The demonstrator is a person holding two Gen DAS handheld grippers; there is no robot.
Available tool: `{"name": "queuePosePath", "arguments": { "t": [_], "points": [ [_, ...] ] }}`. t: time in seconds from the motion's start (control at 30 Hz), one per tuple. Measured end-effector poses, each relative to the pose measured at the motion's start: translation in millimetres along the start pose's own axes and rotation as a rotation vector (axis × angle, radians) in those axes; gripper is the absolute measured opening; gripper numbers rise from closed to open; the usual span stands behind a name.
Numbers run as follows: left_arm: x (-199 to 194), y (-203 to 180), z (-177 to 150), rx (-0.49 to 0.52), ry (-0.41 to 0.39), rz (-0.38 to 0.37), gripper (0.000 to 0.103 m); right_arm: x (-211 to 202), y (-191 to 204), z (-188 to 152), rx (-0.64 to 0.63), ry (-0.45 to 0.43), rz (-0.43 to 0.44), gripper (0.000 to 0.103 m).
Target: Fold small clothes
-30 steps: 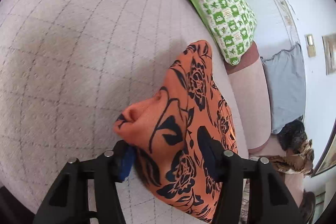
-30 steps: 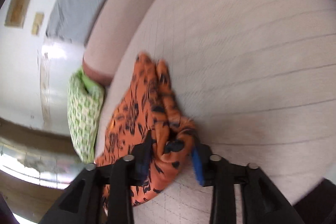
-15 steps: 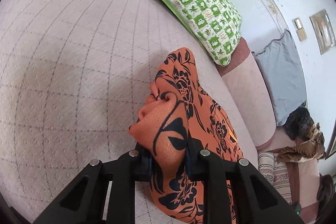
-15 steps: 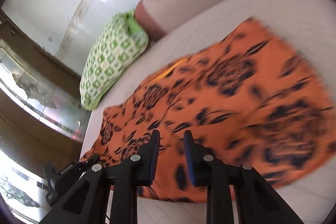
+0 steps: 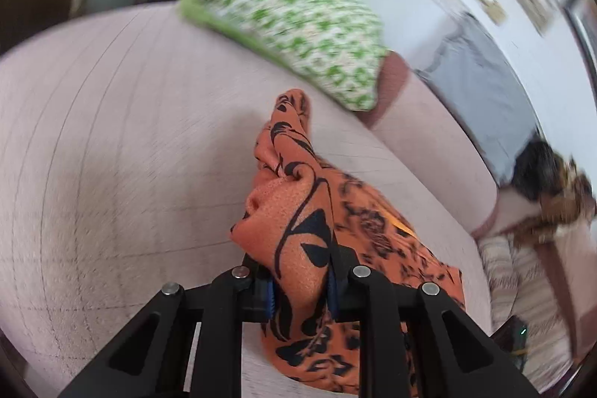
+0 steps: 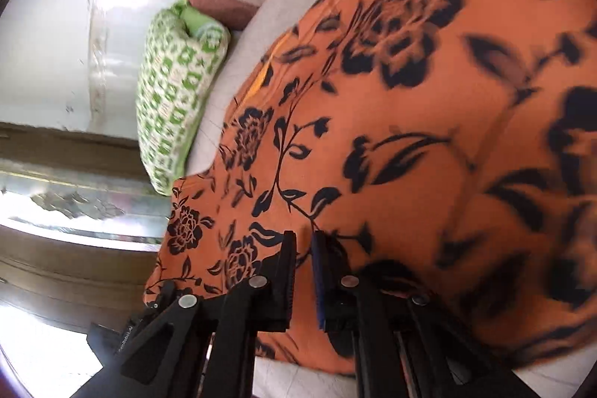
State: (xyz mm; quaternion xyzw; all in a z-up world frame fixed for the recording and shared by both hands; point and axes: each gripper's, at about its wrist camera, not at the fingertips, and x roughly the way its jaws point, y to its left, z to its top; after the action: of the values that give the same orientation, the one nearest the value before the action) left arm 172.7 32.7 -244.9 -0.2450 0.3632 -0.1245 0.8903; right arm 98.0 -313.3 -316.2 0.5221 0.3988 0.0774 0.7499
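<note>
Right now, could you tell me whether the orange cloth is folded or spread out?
Mostly spread: the orange cloth lies wide across the sofa, with one bunched corner lifted.

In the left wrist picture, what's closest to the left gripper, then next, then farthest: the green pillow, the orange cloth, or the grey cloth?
1. Orange cloth: bunched right between the left gripper fingers.
2. Green pillow: beyond it on the couch, toward the upper middle.
3. Grey cloth: farthest, draped over the couch back at right.

Orange garment (image 5: 298, 241), black floral print; green-white patterned pillow (image 5: 298, 25)
</note>
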Motion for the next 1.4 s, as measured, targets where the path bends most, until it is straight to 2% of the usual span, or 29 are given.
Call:
{"name": "queuePosePath", "arguments": {
  "t": [0.03,0.17,0.33,0.4,0.47,0.5,0.53,0.57,0.6,0.63,0.7,0.77,0.83,0.9,0.93,1.0,1.1,1.17,1.2,1.23,1.3,1.37,1.4],
  "points": [
    [-2.8,-9.7,-0.3,0.029,-0.003,-0.004,0.02,-12.3,-1.8,2.3,-0.01,-0.019,-0.002,0.014],
    [-10.7,-71.2,-6.4,0.168,0.01,-0.043,0.02,-50.9,-12.4,23.1,-0.025,-0.094,0.026,0.014],
    [-8.8,-164.7,-39.6,0.346,0.041,-0.163,0.02,-110.1,-43.3,50.9,0.019,-0.194,0.091,0.014],
    [5.2,-202.6,-67.2,0.42,0.106,-0.212,0.02,-135.8,-56.6,62.3,0.026,-0.251,0.113,0.014],
    [26.3,-227.8,-94.1,0.466,0.205,-0.236,0.023,-150.5,-65.1,69.5,0.032,-0.275,0.129,0.014],
    [34.9,-231.7,-100.9,0.45,0.267,-0.263,0.031,-156.5,-70.6,73.4,0.04,-0.269,0.15,0.014],
    [41.8,-230.9,-105.3,0.411,0.352,-0.321,0.036,-159.0,-74.6,75.8,0.051,-0.258,0.166,0.015],
    [43.4,-227.7,-105.0,0.387,0.392,-0.357,0.046,-159.1,-77.8,77.1,0.066,-0.242,0.186,0.017],
    [40.4,-221.8,-100.7,0.367,0.41,-0.395,0.052,-160.0,-81.4,78.4,0.081,-0.226,0.203,0.024],
    [35.9,-216.5,-95.0,0.362,0.401,-0.413,0.054,-159.1,-82.8,79.8,0.089,-0.211,0.212,0.048],
    [16.2,-198.5,-73.0,0.375,0.301,-0.407,0.07,-150.6,-77.8,81.0,0.084,-0.191,0.197,0.088],
    [4.6,-180.7,-56.0,0.397,0.203,-0.333,0.076,-146.6,-71.2,78.6,0.063,-0.191,0.19,0.088],
    [8.0,-159.8,-46.1,0.409,0.169,-0.25,0.076,-135.9,-67.4,76.7,0.042,-0.163,0.156,0.088],
    [22.1,-146.9,-46.6,0.423,0.173,-0.179,0.076,-125.6,-68.5,74.2,0.039,-0.15,0.085,0.086],
    [31.5,-140.6,-49.5,0.429,0.182,-0.137,0.076,-118.4,-69.5,73.3,0.045,-0.131,0.078,0.085],
    [47.5,-124.2,-58.8,0.414,0.21,-0.099,0.076,-107.9,-68.3,73.0,0.047,-0.111,0.08,0.081],
    [68.5,-114.6,-71.7,0.422,0.272,-0.05,0.076,-89.2,-62.7,71.1,0.003,-0.113,-0.018,0.078],
    [72.6,-117.6,-78.4,0.461,0.287,-0.057,0.076,-70.3,-56.3,67.1,-0.038,-0.105,-0.11,0.069],
    [71.5,-120.0,-82.0,0.487,0.282,-0.065,0.076,-61.9,-51.8,63.8,-0.071,-0.095,-0.139,0.057],
    [69.2,-122.9,-84.9,0.517,0.273,-0.069,0.076,-54.4,-45.8,59.5,-0.111,-0.083,-0.163,0.033],
    [63.9,-126.0,-88.2,0.548,0.265,-0.087,0.076,-49.8,-33.8,50.8,-0.188,-0.096,-0.217,0.018],
    [62.1,-125.8,-87.6,0.53,0.27,-0.12,0.076,-63.5,-13.1,45.0,-0.264,-0.174,-0.213,0.014],
    [61.8,-128.0,-87.7,0.526,0.265,-0.133,0.076,-75.1,-0.4,41.4,-0.322,-0.244,-0.219,0.013]
  ]
}}
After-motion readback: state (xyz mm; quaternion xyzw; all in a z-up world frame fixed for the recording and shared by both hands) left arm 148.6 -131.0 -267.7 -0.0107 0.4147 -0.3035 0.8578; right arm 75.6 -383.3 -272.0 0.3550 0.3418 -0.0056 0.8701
